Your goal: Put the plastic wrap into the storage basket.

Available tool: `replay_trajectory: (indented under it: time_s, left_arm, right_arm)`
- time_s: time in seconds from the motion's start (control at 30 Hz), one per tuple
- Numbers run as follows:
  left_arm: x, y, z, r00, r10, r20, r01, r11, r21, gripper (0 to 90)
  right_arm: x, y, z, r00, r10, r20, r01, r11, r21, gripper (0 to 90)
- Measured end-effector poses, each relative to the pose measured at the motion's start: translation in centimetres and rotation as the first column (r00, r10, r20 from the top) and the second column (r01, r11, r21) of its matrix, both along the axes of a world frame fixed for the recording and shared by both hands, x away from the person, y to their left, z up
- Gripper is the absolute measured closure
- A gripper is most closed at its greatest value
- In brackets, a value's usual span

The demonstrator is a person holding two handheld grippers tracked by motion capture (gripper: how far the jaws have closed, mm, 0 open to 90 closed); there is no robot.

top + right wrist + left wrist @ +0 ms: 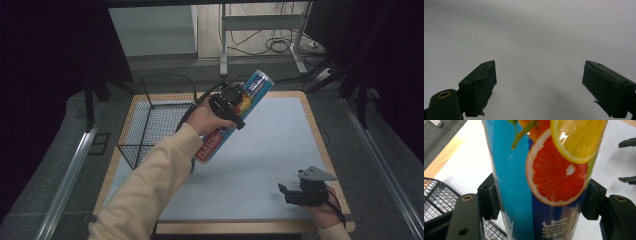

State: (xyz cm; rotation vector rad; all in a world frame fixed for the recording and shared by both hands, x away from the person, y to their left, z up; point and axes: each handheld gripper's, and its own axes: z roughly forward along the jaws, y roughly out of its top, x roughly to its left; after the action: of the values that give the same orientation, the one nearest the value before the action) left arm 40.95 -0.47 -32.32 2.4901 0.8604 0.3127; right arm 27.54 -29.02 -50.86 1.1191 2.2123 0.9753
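While the left tool (235, 102) sits near the top centre of the high view, its jaws are clamped on either side of a long blue box (235, 115) printed with citrus slices. That box slants from the middle of the frame up toward the upper right, lifted off the desk (280, 145) at its upper end; whether its lower end touches the surface cannot be told. In the left gripper view the box (541, 182) rises up the centre of the frame between the two black jaws. A black wire basket (152, 120) stands at the left edge of the desk, just beside the left hand (207, 119). Down in the lower right of the high view, the right tool (288, 192) rests low over the desk with its jaws spread wide and nothing between them.
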Motion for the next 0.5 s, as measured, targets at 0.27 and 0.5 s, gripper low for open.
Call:
replay_trajectory:
  time_s: [0.27, 0.5]
  left_arm:
    - [1.0, -0.1, 0.7, 0.9999, -0.012, -0.005, 0.012, 0.9999, 0.004, 32.0]
    - [2.5, 1.1, 1.2, 0.9997, 0.023, 0.002, -0.023, 0.9997, 0.003, 32.0]
  right_arm:
    - [0.0, 0.0, 0.0, 1.0000, -0.002, -0.005, 0.002, 1.0000, 0.004, 12.1]
    - [0.1, -0.1, -0.1, 1.0000, -0.001, -0.008, 0.001, 1.0000, 0.003, 12.1]
